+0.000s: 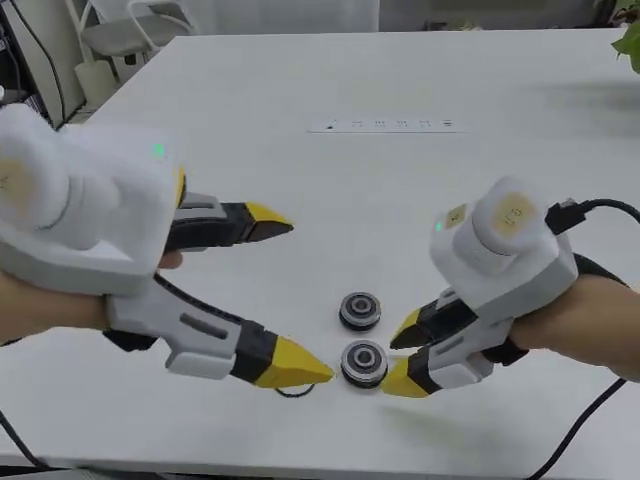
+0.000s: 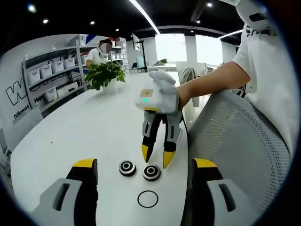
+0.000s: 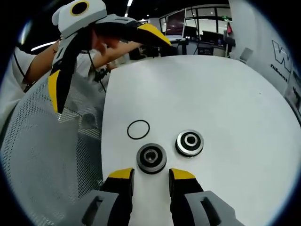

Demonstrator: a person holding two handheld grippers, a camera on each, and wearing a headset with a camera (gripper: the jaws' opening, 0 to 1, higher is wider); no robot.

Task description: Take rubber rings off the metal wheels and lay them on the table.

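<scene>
One broad white table carries the work. Of the two grippers, the white-and-black left gripper with yellow jaw tips looms larger in the head view. A hand holds it to the left of the dark-rimmed round metal wheel, pointing in toward it. The right gripper view shows it raised well off the tabletop. Its jaws are spread wide and hold nothing, and from the head view the lower tip comes just beside that wheel's left edge.

The matching right gripper comes in low from the right of the same wheel, tilted down with the hand behind it. Its jaws stand at a narrow gap, about the wheel's own width. The yellow tips sit right at the wheel's near edge, and I cannot tell whether they touch. Nothing is clamped between them.

A second round metal wheel with a paler rim lies just beyond the dark-rimmed wheel, close but apart. A thin black rubber ring lies flat on the table just beside the dark-rimmed wheel, on the left gripper's side.
</scene>
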